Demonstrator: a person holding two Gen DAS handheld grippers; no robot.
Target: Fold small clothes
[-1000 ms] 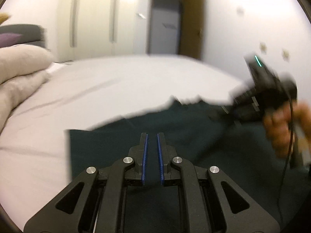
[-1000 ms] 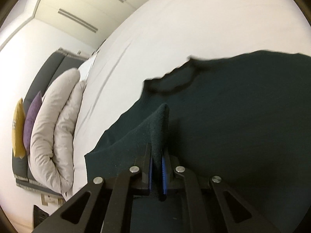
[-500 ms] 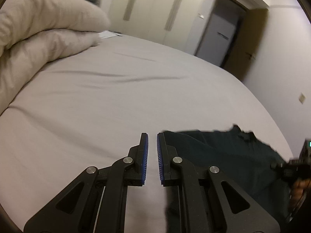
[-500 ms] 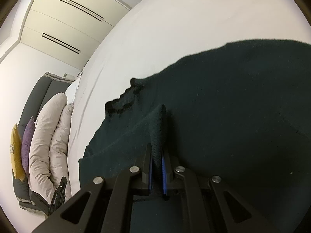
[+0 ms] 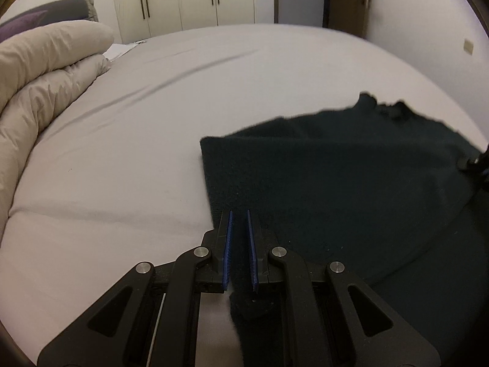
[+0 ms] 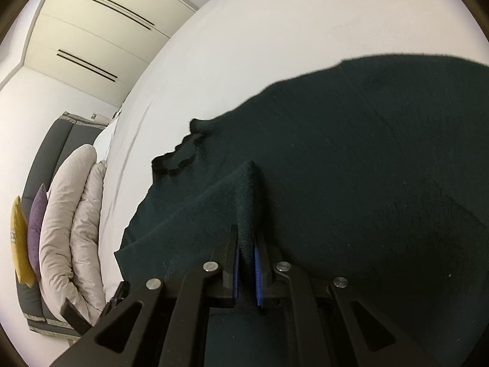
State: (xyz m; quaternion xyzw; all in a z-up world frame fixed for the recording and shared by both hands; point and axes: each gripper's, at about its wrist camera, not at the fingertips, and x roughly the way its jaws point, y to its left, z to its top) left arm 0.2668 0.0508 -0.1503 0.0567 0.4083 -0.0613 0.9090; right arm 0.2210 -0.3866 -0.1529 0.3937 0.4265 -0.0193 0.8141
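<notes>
the dark green garment [image 5: 351, 189] lies spread on the bed [image 5: 183, 107], stretching ahead and to the right of the left claw [image 5: 239, 214]. that claw is narrow and empty, its tips over the cloth's near-left edge, probably to pin it. the right claw [image 6: 246, 238] is clamped on a raised fold, likely to carry it over.

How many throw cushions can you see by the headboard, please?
2: a yellow cushion at the far left edge of the right wrist view, and a purple cushion beside it, against the folded duvet. Others may be hidden behind the duvet.
</notes>
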